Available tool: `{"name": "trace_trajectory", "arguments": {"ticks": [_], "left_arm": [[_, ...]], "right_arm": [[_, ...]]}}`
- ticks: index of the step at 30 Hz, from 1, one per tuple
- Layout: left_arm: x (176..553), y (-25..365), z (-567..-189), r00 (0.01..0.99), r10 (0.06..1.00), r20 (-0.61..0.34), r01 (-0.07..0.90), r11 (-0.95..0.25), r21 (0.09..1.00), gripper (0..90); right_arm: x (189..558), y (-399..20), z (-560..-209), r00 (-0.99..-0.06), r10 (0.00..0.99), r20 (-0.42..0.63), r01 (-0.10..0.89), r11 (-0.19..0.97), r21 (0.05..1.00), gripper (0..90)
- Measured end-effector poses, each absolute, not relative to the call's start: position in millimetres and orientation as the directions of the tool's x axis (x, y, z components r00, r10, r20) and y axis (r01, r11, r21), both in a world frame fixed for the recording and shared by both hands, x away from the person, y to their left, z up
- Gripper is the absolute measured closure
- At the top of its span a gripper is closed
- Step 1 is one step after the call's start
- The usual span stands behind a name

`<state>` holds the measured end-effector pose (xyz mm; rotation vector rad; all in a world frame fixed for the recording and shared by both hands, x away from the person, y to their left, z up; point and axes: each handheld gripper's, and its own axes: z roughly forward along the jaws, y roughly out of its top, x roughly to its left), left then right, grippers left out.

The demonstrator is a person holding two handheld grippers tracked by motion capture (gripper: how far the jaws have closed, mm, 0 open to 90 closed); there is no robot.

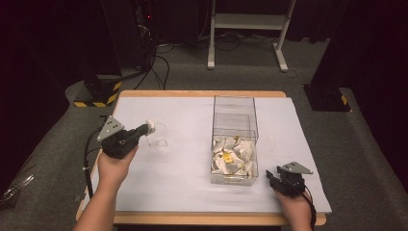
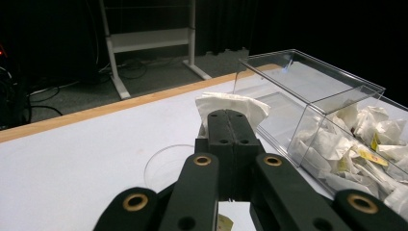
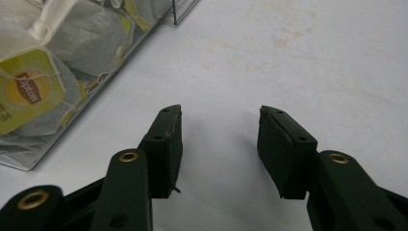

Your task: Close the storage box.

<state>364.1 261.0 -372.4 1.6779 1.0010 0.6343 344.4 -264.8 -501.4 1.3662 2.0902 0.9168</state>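
The white-covered table occupies the centre of the high view. A clear plastic bin, right of centre, contains a heap of tea bags in its near compartment. At lower left, the left forearm extends up-frame, hand wrapped around the left gripper, jaws clenched on a white tea bag above a clear glass cup. At lower right, the right gripper rests low beside the bin, jaws parted and holding nothing.

Beyond your white table, a white frame stands on grey carpet; black cables trail past a black-and-yellow striped base at the left.
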Motion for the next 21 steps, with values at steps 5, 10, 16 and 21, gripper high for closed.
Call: {"name": "trace_trajectory", "arguments": {"ticks": [5,10,16,21], "left_arm": [[367,265,-372,0.501,0.863,-0.060,0.312,-0.116,0.943,90.0],[371,267,-367,0.493,0.868,-0.058,0.304,-0.110,0.946,90.0],[379,268,-364,0.482,0.873,-0.071,0.310,-0.094,0.946,90.0],[386,267,-364,0.476,0.876,-0.075,0.323,-0.094,0.942,90.0]], "right_arm": [[344,-265,-502,-0.387,0.921,-0.031,0.601,0.278,0.749,51.7],[344,-264,-502,-0.387,0.921,-0.032,0.603,0.279,0.747,51.7],[344,-264,-502,-0.387,0.922,-0.032,0.602,0.279,0.748,51.7],[344,-264,-502,-0.387,0.922,-0.033,0.603,0.280,0.747,51.8]]}}
